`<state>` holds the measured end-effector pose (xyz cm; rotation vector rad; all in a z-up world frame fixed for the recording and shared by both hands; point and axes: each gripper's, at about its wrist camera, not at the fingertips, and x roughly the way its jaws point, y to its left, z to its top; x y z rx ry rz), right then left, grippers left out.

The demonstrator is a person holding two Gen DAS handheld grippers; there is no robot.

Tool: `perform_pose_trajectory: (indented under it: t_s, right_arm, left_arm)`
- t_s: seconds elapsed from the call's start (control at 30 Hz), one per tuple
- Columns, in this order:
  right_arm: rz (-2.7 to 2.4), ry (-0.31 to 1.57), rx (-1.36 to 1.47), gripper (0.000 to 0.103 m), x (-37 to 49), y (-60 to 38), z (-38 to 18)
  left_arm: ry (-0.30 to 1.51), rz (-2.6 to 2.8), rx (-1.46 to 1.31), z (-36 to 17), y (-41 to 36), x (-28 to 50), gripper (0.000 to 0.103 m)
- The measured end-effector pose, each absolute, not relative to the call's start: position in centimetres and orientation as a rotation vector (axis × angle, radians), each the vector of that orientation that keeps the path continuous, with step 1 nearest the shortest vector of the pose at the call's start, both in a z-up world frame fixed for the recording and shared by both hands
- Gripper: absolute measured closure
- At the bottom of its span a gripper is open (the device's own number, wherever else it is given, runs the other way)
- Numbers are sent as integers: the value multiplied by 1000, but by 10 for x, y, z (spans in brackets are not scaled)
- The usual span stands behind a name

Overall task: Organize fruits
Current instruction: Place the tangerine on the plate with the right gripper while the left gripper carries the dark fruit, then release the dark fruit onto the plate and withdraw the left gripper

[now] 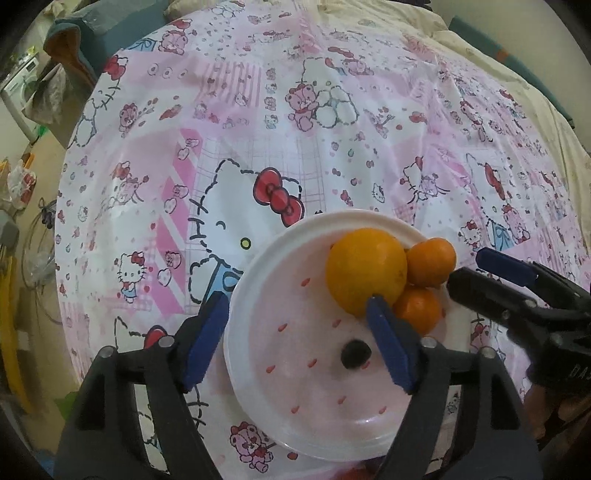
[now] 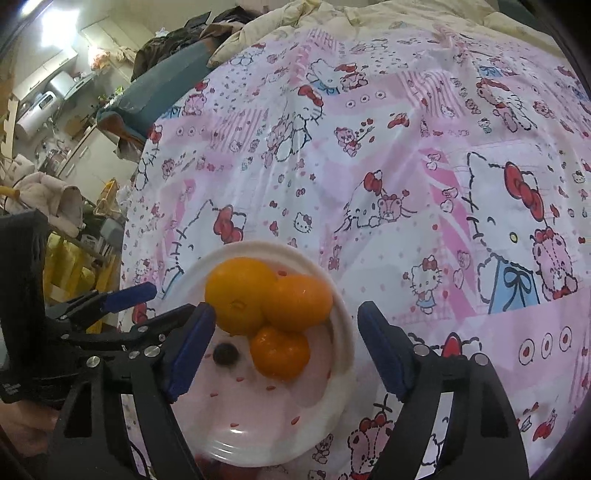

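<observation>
A white plate (image 1: 255,295) with pink specks sits on the Hello Kitty cloth. On it lie a large yellow-orange orange (image 1: 364,271), two small tangerines (image 1: 432,260) (image 1: 421,308) and a dark blueberry (image 1: 355,353). My left gripper (image 1: 295,341) is open and empty, low over the plate's left half. My right gripper (image 2: 286,347) is open and empty, straddling the plate's right side (image 2: 343,332) above the orange (image 2: 236,291), tangerines (image 2: 297,301) (image 2: 280,352) and blueberry (image 2: 225,353). Each gripper shows in the other's view: the right one (image 1: 476,271), the left one (image 2: 151,306).
The pink and white cloth (image 1: 332,129) covers a bed. A cream duvet (image 2: 332,18) and a teal cushion (image 2: 162,85) lie at the far end. Cluttered floor and shelves (image 2: 48,122) lie off the left edge.
</observation>
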<state>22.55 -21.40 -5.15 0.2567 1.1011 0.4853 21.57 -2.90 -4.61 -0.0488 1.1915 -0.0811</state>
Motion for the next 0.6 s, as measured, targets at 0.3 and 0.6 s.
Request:
perform_pose_trajectory:
  t_s: [0.3, 0.6]
  right_arm:
    - [457, 1061, 253, 21, 207, -221, -27]
    - [492, 1021, 249, 21, 171, -223, -1]
  left_arm:
    - [1096, -91, -68, -8, -24, 195, 29]
    - [1041, -69, -71, 19, -12, 151, 29]
